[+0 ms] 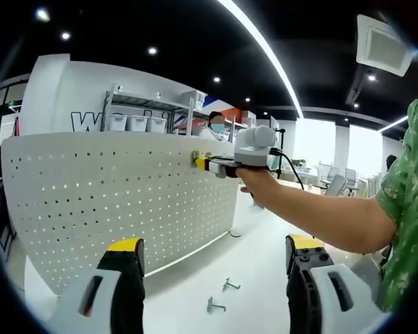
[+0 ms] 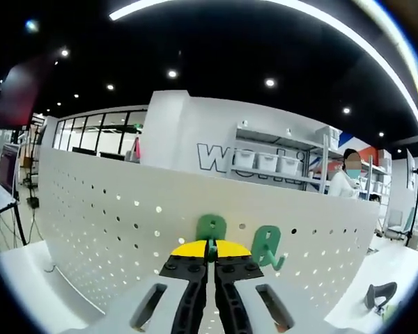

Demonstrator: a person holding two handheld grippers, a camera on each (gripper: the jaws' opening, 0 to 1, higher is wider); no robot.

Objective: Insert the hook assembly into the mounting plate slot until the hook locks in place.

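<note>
Closed yellow-tipped right gripper (image 2: 210, 252) clamps a green plastic hook (image 2: 211, 227) against the white perforated pegboard (image 2: 111, 223), beside a second green hook (image 2: 268, 248); left gripper view shows left gripper (image 1: 212, 254) jaws apart over two grey metal hooks (image 1: 223, 293) on the white table (image 1: 251, 264)

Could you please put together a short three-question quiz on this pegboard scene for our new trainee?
1. True or false: the left gripper has its fingers spread apart with nothing between them.
2. Multiple choice: the right gripper is at (A) the table surface, (B) the white pegboard, near its top edge, (C) the shelf of bins.
3. Short answer: what lies on the white table between the left gripper's fingers in the left gripper view?

Key:
1. True.
2. B; its fingers are closed on a green hook, beside a second green hook already hanging.
3. Two loose metal hooks.
</note>
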